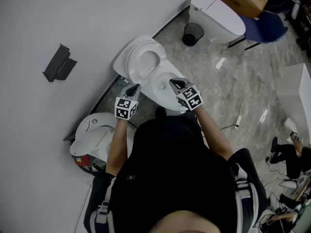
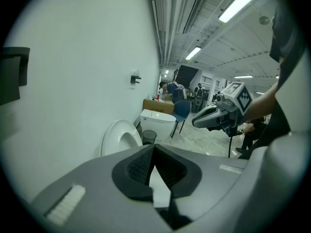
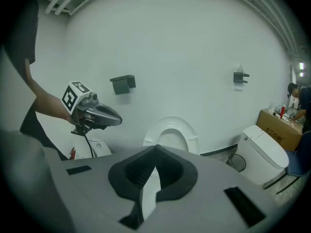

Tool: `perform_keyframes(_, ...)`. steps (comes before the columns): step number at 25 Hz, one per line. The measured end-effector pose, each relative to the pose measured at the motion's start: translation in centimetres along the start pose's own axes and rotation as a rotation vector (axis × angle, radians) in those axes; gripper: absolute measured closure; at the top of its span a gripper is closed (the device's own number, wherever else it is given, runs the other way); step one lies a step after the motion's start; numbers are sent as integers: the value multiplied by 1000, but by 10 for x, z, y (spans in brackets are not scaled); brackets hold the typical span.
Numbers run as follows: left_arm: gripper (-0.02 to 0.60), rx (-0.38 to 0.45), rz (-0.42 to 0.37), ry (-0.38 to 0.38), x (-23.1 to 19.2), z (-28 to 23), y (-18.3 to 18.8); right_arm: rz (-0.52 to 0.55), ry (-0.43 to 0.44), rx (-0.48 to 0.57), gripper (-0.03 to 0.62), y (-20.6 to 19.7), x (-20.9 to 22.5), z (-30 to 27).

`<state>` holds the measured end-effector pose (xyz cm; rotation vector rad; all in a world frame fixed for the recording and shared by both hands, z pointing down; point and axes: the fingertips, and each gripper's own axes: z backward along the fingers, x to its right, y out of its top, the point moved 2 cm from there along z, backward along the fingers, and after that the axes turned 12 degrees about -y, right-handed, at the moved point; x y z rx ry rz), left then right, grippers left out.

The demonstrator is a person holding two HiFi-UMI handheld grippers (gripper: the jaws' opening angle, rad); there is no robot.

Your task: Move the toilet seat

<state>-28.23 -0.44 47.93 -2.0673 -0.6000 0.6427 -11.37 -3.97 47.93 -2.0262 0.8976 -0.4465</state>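
The head view looks steeply down past the person's shoulders (image 1: 180, 174). The left gripper view runs along the white wall (image 1: 73, 18), the right faces it; all share the raised toilet seat (image 1: 141, 62).

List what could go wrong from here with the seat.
1. The seat stands upright at the wall; nudged without a grip, it may slam onto the bowl.
2. The left gripper and right gripper are shut and empty, so they might only push it and slip.
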Motion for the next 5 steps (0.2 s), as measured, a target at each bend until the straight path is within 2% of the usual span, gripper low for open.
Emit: perform_keyframes(5, 583, -5, -10, 7, 4, 1, 0, 0, 1, 4, 591, -1, -1, 2)
